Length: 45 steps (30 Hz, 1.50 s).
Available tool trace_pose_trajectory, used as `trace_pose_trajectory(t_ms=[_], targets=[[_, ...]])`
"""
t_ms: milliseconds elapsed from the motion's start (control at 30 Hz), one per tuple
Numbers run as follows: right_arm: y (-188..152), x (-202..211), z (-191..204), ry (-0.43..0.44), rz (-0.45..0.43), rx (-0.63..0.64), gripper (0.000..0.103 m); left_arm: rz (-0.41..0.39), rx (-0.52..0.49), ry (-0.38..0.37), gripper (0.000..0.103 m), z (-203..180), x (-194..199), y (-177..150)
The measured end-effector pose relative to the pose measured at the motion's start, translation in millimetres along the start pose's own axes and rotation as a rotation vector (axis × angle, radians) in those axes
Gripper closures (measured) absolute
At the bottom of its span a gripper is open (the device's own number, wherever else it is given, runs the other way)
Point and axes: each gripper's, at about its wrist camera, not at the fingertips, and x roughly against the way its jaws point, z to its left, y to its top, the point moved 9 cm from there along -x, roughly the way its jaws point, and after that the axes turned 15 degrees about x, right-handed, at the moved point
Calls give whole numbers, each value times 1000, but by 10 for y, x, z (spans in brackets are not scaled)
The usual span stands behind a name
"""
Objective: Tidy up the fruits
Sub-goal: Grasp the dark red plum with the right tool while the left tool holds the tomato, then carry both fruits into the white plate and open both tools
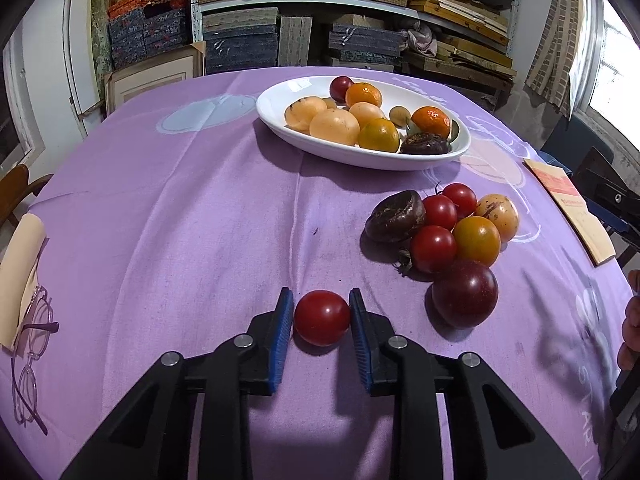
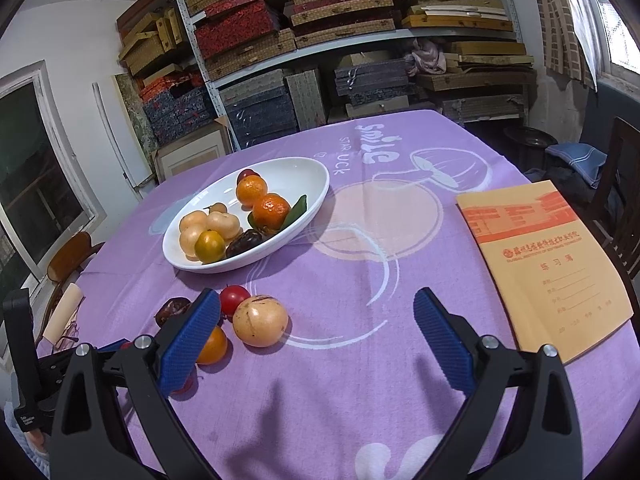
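1. far left, left wrist view: glasses [image 1: 30, 344] lie on the purple tablecloth [image 1: 180, 220] at the table edge, partly over a cream paper [image 1: 20, 272].
2. left gripper [image 1: 321, 334] is low over the cloth w/ a red tomato [image 1: 322, 317] between its blue pads [image 1: 282, 340]. right pad touches the tomato, left pad shows a thin gap, so fingers are nearly closed around it but not clamped; tomato sits on the cloth.
3. up & behind: white oval dish [image 1: 280, 98] holds pale peach fruits, 3 oranges, a dark plum at the back, a wrinkled dark passion fruit [image 1: 424, 145] at the front right w/ a green leaf.
4. right of the gripper, near it: loose pile on the cloth. big dark plum [image 1: 465, 294] nearest, then 3 red tomatoes, a yellow-orange tomato [image 1: 477, 240], a dark passion fruit [image 1: 396, 216], a spotted yellow fruit [image 1: 498, 216] at the back. all touching in 1 cluster, apart from the dish.
5. far right: tan notebook [image 1: 568, 208] on the cloth edge.
6. right wrist view, l to r: dish [image 2: 304, 168], then the pile by the left finger, spotted yellow fruit [image 2: 260, 321] clear in front.
7. right gripper [image 2: 326, 336] hangs above bare cloth, fingers spread wide, holding nothing. notebook [image 2: 544, 264] to its right.
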Motion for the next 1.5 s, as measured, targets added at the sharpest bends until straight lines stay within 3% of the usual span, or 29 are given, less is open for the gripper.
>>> trace_pose_trajectory(t_ms=[267,467,533,600,733,933,1233,1500], targets=[[-16,-13,80,17,16,30,8,-16,5,-7,77,57,105,-57],[-84,-37,382,57,59,166,8,-50,10,-4,77,121,227,-79],[-108,-15,568,73,59,245,16,-73,22,6,77,162,273,-55],[-151,-13,775,112,74,310,33,-81,35,15,77,197,283,-31],[-290,-79,1113,158,124,387,34,-68,41,20,77,212,263,-37],[-397,-173,1431,228,187,356,35,-62,52,15,77,231,251,-37],[-495,-397,1575,238,252,326,65,-62,57,2,77,221,268,-14],[-529,-460,1564,240,269,325,65,-58,53,3,77,218,268,-20]])
